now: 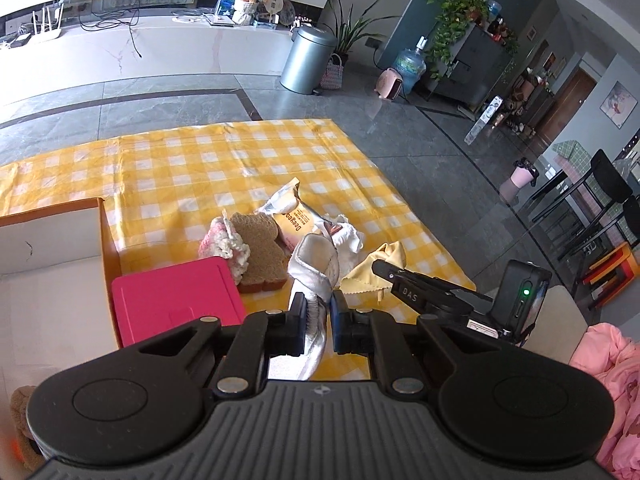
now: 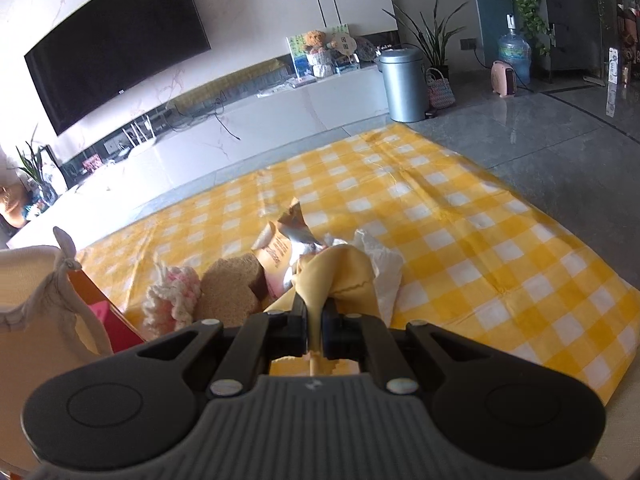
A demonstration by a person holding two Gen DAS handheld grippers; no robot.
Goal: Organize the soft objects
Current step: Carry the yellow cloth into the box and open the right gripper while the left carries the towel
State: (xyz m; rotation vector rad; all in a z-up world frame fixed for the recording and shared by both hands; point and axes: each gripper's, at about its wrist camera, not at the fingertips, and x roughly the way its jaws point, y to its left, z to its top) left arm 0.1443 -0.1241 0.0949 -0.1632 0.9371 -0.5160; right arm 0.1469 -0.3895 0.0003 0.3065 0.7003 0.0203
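Observation:
My left gripper [image 1: 318, 312] is shut on a white-silver fabric piece [image 1: 316, 268] and holds it over the yellow checked cloth [image 1: 180, 168]. My right gripper [image 2: 316, 312] is shut on a yellow cloth [image 2: 340, 270], which also shows in the left wrist view [image 1: 374, 270]. On the checked cloth [image 2: 460, 208] lie a brown toast-shaped sponge [image 1: 260, 250] [image 2: 230, 284], a pink-white crochet piece [image 1: 226, 242] [image 2: 174, 294], a snack packet [image 1: 288, 212] [image 2: 280, 244] and white tissue [image 1: 350, 236] [image 2: 382, 264]. The right gripper's body [image 1: 432, 292] sits to the right of the left one.
An orange-rimmed box [image 1: 60, 248] holding a pink flat item [image 1: 176, 300] stands left of the pile. A cream fabric basket [image 2: 44, 300] is at the left in the right wrist view. Pink clothing [image 1: 612, 368] is at lower right. Grey floor, a bin [image 1: 306, 60] and a TV bench lie beyond.

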